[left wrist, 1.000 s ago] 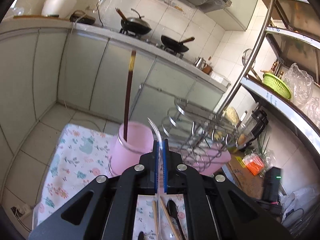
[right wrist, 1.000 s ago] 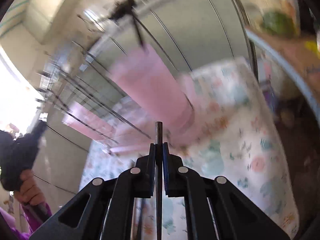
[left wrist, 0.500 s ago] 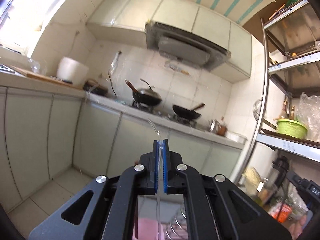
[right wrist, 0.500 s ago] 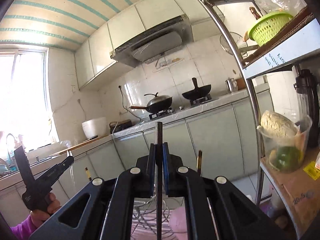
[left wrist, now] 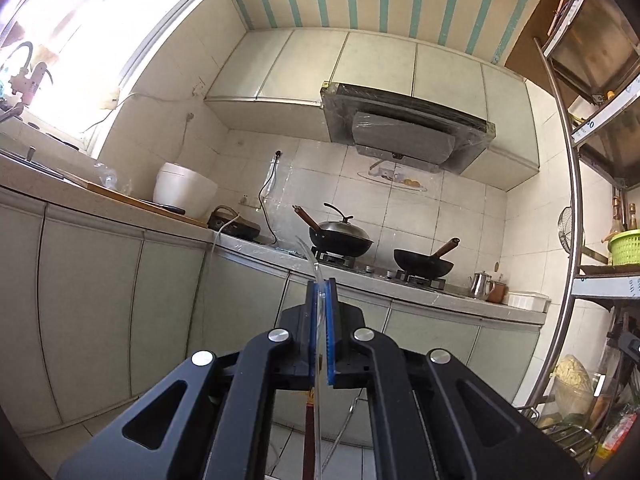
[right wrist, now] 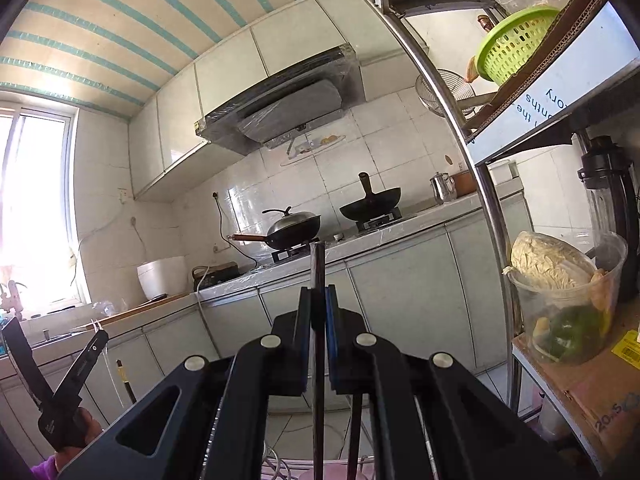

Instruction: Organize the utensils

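Both grippers: raised and pitched upward since a second ago, when they looked down on the flowered cloth and the pink holder; they now face the stove wall and the range hood (left wrist: 408,128).
Left gripper (left wrist: 320,336): clenched on a clear plastic utensil (left wrist: 310,258), whose curved tip stands above the blue pads; it is probably a spoon or straw handle, but its transparency leaves that unsure.
Right gripper (right wrist: 319,316): clamped on a dark chopstick (right wrist: 319,264) that runs straight up between the pads and down out of the bottom of the view.
Pink holder (right wrist: 340,472): only a sliver of its rim shows at the lower edge of the right view, below the chopstick.
Meaning for the task: each tool has lifted one utensil clear of the table, so my judgement is a carry is under way and neither piece is stowed yet.
Next need: tilt back down and find the holder's mouth before letting go.
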Demonstrator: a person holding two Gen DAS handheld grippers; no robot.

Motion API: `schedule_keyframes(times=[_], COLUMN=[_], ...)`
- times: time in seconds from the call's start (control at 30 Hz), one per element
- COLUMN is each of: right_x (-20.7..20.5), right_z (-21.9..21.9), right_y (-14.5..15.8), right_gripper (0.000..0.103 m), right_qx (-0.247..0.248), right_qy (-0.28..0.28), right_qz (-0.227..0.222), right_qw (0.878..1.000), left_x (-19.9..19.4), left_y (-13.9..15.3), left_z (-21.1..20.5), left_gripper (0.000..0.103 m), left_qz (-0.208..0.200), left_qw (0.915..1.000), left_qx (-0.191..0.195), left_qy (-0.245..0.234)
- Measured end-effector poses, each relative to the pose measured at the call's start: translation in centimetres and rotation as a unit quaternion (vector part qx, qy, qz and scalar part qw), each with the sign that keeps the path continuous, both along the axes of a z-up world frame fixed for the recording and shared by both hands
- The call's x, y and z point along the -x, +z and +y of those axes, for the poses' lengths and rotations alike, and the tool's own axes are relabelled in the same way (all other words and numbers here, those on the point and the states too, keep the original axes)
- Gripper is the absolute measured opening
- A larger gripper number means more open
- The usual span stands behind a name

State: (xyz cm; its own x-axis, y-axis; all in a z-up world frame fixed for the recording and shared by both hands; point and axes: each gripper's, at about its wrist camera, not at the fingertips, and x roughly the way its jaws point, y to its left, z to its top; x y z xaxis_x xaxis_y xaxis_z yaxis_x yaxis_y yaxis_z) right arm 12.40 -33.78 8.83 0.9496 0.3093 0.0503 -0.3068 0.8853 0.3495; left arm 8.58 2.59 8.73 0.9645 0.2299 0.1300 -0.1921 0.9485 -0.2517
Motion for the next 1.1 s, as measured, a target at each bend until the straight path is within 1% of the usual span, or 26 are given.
schedule_keyframes(times=[0.13,0.3,0.47,0.67,0.8,0.87,1.0,1.1], right_x=[-0.2,-0.2,0.5,1.4,1.2,1.0,0.7,0.6], right_z=[0.3,0.2,0.1,0.5,0.7,0.4,-0.1,0.1], right_y=[-0.8,-2.4,-3.5,-5.5,-6.5,-7.0,-7.4,-7.2], right_gripper=[0.006,0.006,0.006,0.006,0.006,0.006,0.006,0.006], right_qx=[0.007,0.007,0.016,0.029,0.033,0.026,0.011,0.019], right_qy=[-0.009,-0.007,-0.001,0.015,0.023,0.027,0.033,0.036], right_qz=[0.0,0.025,0.053,0.108,0.143,0.16,0.18,0.191], right_qw=[1.0,1.0,0.998,0.994,0.989,0.986,0.983,0.981], left_x=[0.1,0.8,1.2,1.5,1.5,1.3,1.4,1.5], left_y=[-1.2,-2.3,-3.4,-4.3,-5.0,-5.3,-5.8,-5.7], left_z=[0.0,-0.2,0.2,0.8,0.7,0.7,0.9,0.9], left_gripper=[0.002,0.002,0.002,0.002,0.003,0.003,0.003,0.004], left_qz=[0.017,0.042,0.076,0.129,0.157,0.174,0.189,0.198], left_qw=[0.9998,0.999,0.9965,0.989,0.9845,0.9807,0.9769,0.9753], left_qx=[-0.004,-0.01,0.008,0.032,0.026,0.03,0.04,0.037], left_qy=[-0.003,-0.014,-0.034,-0.064,-0.073,-0.084,-0.091,-0.091])
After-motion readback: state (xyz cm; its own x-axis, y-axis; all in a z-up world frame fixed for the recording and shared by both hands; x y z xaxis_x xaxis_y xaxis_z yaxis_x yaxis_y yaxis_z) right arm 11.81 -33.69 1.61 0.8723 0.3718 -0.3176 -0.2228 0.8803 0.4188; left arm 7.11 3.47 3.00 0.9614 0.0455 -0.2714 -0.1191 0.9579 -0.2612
